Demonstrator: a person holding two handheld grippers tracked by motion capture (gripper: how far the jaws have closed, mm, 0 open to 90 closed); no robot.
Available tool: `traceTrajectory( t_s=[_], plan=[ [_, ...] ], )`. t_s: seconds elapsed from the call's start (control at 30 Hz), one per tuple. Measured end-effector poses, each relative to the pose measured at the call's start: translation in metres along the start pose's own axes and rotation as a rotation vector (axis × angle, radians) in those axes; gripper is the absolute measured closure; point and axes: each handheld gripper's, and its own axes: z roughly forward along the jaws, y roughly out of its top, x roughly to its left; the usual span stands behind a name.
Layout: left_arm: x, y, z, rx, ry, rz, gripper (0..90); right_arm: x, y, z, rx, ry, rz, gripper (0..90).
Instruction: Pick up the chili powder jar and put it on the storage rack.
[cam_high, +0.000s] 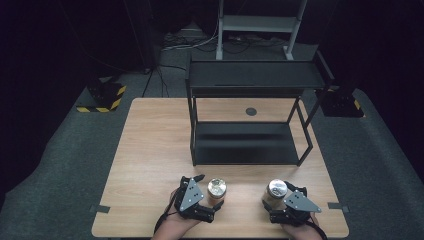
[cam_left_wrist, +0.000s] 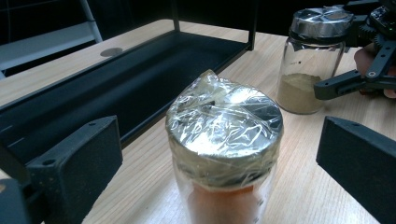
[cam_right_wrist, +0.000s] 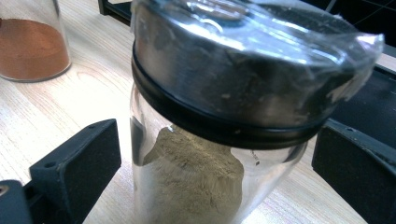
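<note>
both grippers open, fingers straddling but not gripping: left gripper (cam_high: 200, 192) around the foil-capped glass jar of orange powder (cam_left_wrist: 224, 154), right gripper (cam_high: 280, 200) around the glass jar of tan powder (cam_right_wrist: 196, 140). jars on the bench (cam_high: 150, 150), near edge; black metal two-tier shelf (cam_high: 250, 145) empty. grasp and placing remain.

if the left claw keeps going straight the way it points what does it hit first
Most likely the jar of orange powder, which stands between the left claw's open jaws; beyond it lies the black shelf rack.
</note>
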Motion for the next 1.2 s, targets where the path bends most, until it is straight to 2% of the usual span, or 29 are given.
traceTrajectory(
  t_s=[0.17, 0.33, 0.53, 0.77, 1.07, 1.2],
  plan=[
    [0.002, -0.003, 0.008, -0.013, -0.014, -0.024, 0.8, 0.000, 0.001, 0.000, 0.003, 0.000, -0.005, 0.3],
    [0.003, -0.009, 0.013, -0.029, -0.025, -0.058, 8.8, 0.000, 0.000, 0.000, -0.002, 0.001, 0.002, 0.3],
    [0.003, -0.014, 0.011, -0.057, -0.022, -0.064, 19.3, 0.000, 0.000, 0.000, -0.001, 0.001, 0.000, 0.3],
    [0.004, -0.018, 0.010, -0.063, -0.019, -0.067, 29.2, 0.000, 0.000, 0.000, -0.002, 0.000, 0.004, 0.3],
    [0.004, -0.025, 0.010, -0.088, -0.030, -0.064, 33.7, -0.001, 0.000, 0.000, -0.002, 0.001, 0.005, 0.3],
    [0.004, -0.024, 0.010, -0.085, -0.030, -0.063, 34.5, -0.001, 0.000, 0.000, -0.002, 0.001, 0.006, 0.3]
  ],
)
